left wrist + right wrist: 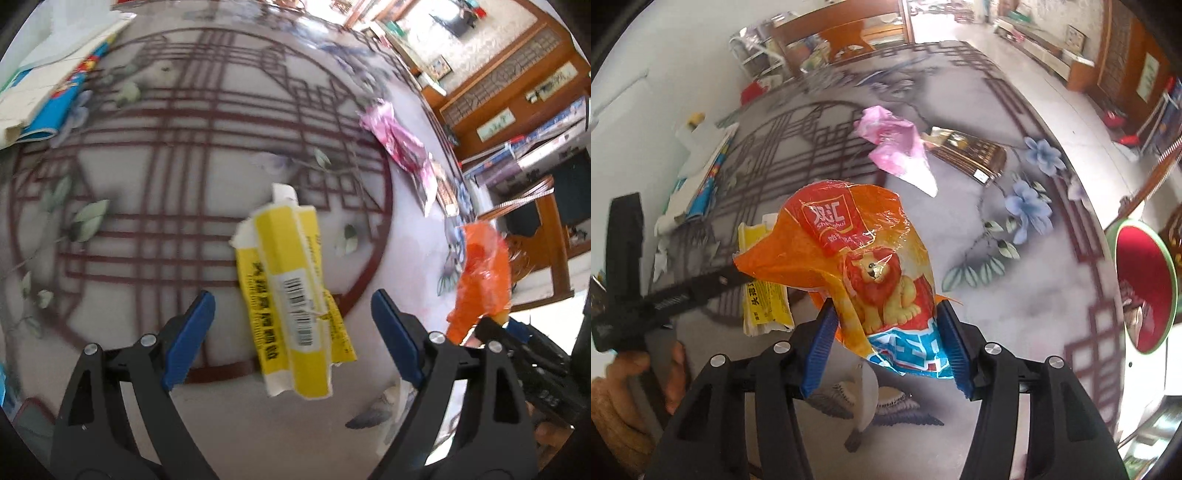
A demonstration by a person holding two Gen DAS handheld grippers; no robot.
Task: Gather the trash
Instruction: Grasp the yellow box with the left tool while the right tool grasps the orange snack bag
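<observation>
The right hand-held gripper (886,341) is clamped on a crinkly orange plastic snack bag (849,258) printed with a lion, so one piece looks collected. The left hand-held gripper (291,332) hangs wide open and empty over a flattened yellow cardboard carton (291,295) lying on the glossy, lattice-patterned worktop (166,147). Left to gather, I judge: that carton, a crumpled pink film wrapper (897,144) at twelve o'clock of the orange bag, a shiny brown-and-gold packet (964,151) at its three o'clock, and folded papers (705,173) at ten o'clock.
</observation>
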